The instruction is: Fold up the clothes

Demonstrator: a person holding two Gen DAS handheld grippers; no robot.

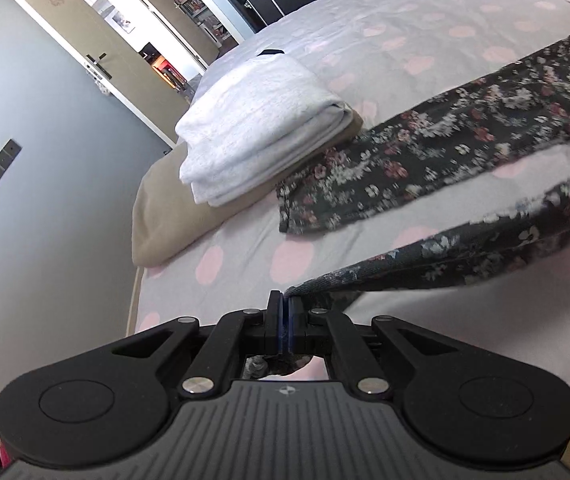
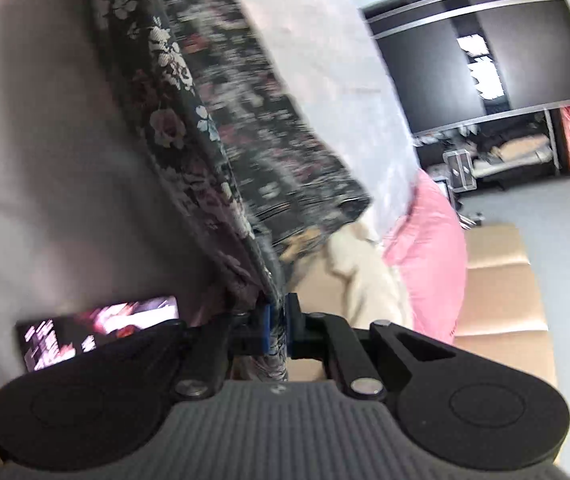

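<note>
Floral trousers (image 1: 425,152) hang pinched in both the left tool (image 1: 286,312) and right tool (image 2: 279,316); lift evenly, then lay toward the bed's (image 1: 245,256) twelve o'clock.

No text, label or number is legible anywhere in either view.

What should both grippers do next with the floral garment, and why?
Probably carry the pinched edge over onto the half lying on the bed: the left gripper and right gripper are each shut on the floral garment, one edge raised.
</note>
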